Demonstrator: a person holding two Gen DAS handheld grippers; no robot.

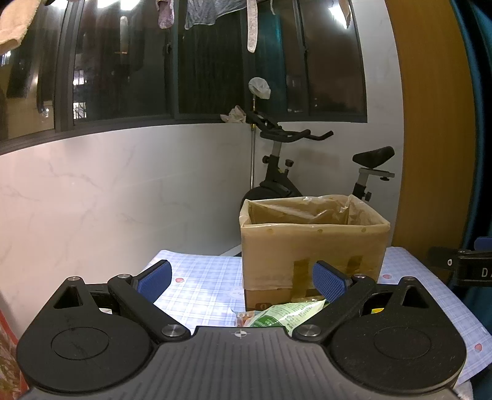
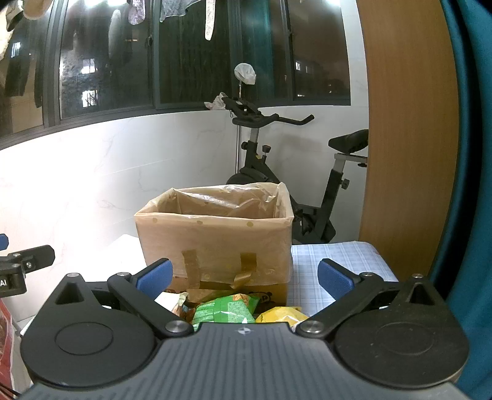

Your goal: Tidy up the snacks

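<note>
Nearest to me, my left gripper (image 1: 241, 278) hangs above the table with its blue pads (image 1: 155, 278) spread wide apart and nothing between them. My right gripper (image 2: 244, 277) is held the same way, jaws wide apart and empty.

Just beyond and below the left gripper, a green snack packet (image 1: 286, 315) lies on the checked tablecloth (image 1: 200, 286), with an orange-edged wrapper (image 1: 244, 317) touching its left end. Below the right gripper lies a small heap of snacks: a green packet (image 2: 226, 309) in the middle, a yellow packet (image 2: 281, 315) just right of it, and a brown wrapper (image 2: 181, 304) to its left. The heap sits against the near foot of the box.

Farther on stands an open cardboard box (image 1: 310, 246), lined with a clear plastic bag (image 2: 221, 201) folded over its rim and held with strips of brown tape (image 2: 247, 261). What the box contains I cannot tell.

Far behind the table, an exercise bike (image 2: 307, 184) stands before a pale marble wall (image 1: 107, 190), beneath dark windows (image 1: 209, 61) with laundry (image 1: 200, 12) hanging above. A wooden panel (image 2: 406, 123) rises at the far right.
</note>
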